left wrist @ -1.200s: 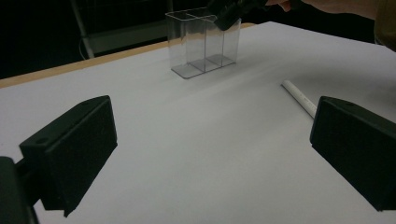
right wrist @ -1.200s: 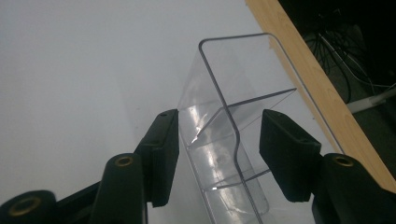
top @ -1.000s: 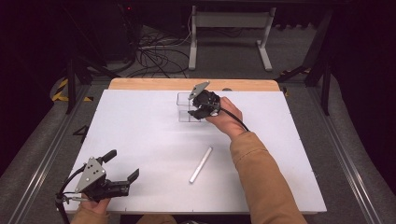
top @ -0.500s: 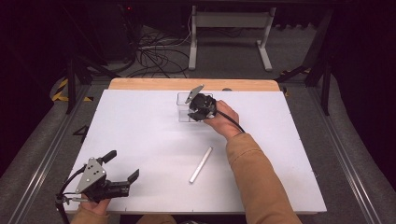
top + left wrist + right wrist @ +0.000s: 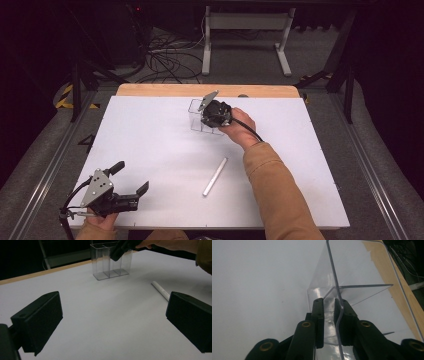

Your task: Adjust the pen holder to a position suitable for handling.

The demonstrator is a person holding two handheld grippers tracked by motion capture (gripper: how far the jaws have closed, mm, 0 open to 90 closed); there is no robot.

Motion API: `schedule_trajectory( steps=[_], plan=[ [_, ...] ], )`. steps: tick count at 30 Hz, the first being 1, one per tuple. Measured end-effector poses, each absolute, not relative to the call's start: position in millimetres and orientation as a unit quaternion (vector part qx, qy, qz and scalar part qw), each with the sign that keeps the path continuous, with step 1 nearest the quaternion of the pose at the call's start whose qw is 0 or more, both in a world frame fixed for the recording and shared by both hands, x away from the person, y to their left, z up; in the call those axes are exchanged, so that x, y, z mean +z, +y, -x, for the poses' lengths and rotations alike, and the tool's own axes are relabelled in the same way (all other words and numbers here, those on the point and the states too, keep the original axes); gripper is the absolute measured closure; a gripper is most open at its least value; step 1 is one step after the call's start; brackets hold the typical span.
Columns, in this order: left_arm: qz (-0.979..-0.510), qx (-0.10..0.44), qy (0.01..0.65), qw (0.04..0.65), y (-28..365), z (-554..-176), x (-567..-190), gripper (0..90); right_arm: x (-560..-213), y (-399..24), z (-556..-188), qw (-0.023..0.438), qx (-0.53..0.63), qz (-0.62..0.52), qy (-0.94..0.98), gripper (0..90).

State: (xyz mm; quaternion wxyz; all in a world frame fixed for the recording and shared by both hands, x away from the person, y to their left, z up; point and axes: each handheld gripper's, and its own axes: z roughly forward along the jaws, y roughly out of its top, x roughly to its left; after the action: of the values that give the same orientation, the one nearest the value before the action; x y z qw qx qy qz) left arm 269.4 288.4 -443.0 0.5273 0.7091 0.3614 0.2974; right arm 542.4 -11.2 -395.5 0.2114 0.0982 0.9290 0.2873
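- The clear plastic box with 2 open-topped compartments (image 5: 202, 119) stands upright near the far edge of the white table (image 5: 150, 145); nothing can be made out inside either compartment.
- The right gripper (image 5: 329, 320) reaches in from above; its jaws have just been closing and now pinch one of the box's thin clear walls.
- The left gripper (image 5: 112, 322) hovers at the near left corner, jaws spread wide, holding nothing.
- A white plastic tube (image 5: 215, 176) lies flat on the table, well apart from the box.
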Motion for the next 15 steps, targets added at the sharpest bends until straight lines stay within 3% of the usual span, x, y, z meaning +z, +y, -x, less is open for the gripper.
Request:
schedule_trajectory(
  steps=[6,15],
  plan=[
    [-0.71,0.299,0.361,0.526,287.8,-269.5,-442.7,1.5,-390.4,-14.9,-539.2,0.19,0.293,-0.097,0.932,87.8],
    [-0.711,0.297,0.359,0.526,285.5,-270.7,-443.0,1.5,-367.4,-20.6,-514.3,0.167,0.317,-0.067,0.931,88.2]
  ],
)
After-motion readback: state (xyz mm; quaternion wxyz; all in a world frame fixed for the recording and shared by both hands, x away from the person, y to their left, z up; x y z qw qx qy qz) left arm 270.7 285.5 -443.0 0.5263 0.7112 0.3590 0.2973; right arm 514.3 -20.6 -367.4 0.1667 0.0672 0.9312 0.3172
